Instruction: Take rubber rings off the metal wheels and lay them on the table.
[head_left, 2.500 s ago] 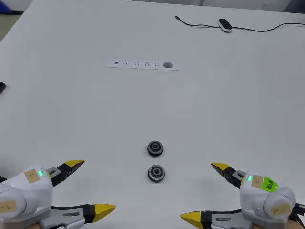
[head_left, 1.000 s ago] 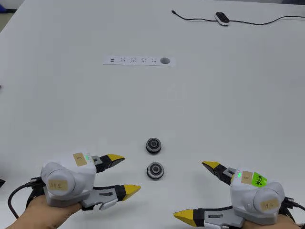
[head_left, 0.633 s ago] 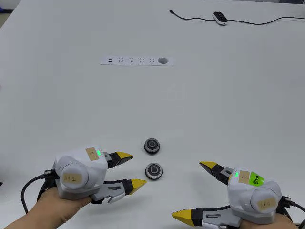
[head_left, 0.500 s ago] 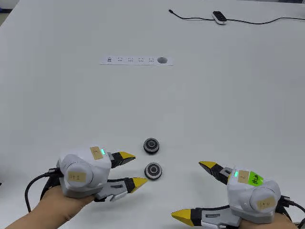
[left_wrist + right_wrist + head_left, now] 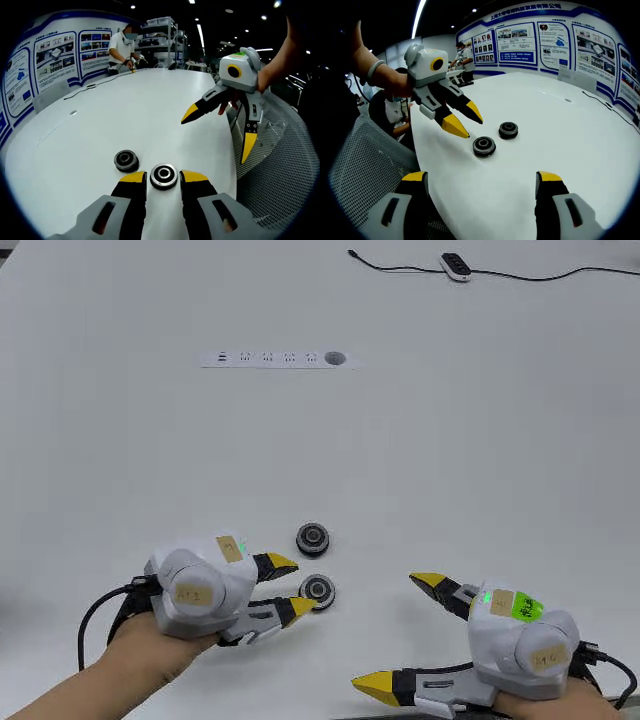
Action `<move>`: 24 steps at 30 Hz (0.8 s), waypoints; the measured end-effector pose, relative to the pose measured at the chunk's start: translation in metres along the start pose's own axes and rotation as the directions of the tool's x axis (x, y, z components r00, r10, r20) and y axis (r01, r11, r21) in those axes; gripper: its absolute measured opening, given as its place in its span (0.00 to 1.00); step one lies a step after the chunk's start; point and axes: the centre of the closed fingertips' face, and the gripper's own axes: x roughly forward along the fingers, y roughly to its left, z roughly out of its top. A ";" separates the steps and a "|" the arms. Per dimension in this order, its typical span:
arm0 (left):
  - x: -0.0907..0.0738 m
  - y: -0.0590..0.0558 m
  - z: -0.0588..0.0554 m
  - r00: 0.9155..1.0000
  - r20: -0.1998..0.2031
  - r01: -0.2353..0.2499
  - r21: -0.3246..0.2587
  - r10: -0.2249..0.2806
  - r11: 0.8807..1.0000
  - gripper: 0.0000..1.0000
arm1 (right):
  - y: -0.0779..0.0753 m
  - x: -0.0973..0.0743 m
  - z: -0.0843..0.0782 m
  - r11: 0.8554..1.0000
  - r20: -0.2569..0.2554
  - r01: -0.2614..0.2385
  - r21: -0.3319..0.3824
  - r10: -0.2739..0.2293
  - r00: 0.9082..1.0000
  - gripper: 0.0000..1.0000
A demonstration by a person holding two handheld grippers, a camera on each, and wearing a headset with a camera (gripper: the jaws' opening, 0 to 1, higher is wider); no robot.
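Left tool: we hold it low over the tabletop with its yellow tips set narrowly apart, one on each side of the near wheel; we cannot tell whether they touch it.
Right tool: we hold it spread wide and holding nothing, well apart from both wheels, to their right.
Near wheel: lies flat on the tabletop between the left tool's tips, a dark band around its rim.
Far wheel: lies flat just beyond the near one, apart from it and from both tools.
Power strip: white, further back on the tabletop.
Cable: dark, at the far edge.
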 end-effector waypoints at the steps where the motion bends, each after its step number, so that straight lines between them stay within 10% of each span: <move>1: 0.003 0.000 -0.001 1.000 -0.007 0.000 0.011 0.000 1.000 0.27 | 0.000 0.000 0.000 1.000 -0.001 0.000 -0.001 0.000 1.000 0.89; 24: 0.024 -0.002 -0.009 0.996 -0.081 0.030 0.071 -0.024 0.997 0.18 | 0.000 0.002 -0.006 0.999 -0.001 -0.001 0.033 0.001 1.000 0.87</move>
